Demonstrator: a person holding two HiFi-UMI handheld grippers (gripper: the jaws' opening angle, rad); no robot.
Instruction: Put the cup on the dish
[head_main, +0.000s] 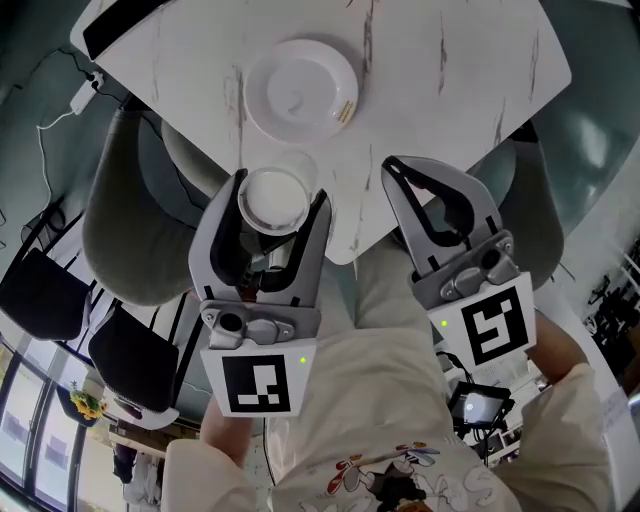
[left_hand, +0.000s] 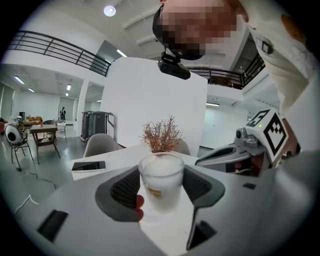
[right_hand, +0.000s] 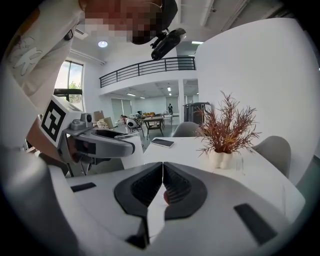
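The cup (head_main: 275, 197), a frosted white glass (left_hand: 161, 182) with a small yellow label, sits between the jaws of my left gripper (head_main: 277, 205), whose pads press on both its sides. It is held upright over the near edge of the white marble table (head_main: 450, 80). The dish (head_main: 300, 88), a round white saucer, lies on the table just beyond the cup. My right gripper (head_main: 403, 170) hovers to the right of the cup at the table edge, jaws shut with nothing between them (right_hand: 163, 187). The dish does not show in either gripper view.
A dried plant in a white vase (right_hand: 225, 130) stands on the table, and a dark phone (left_hand: 88, 165) lies at its far left. Grey chairs (head_main: 120, 230) surround the table. The person's legs are below the table edge.
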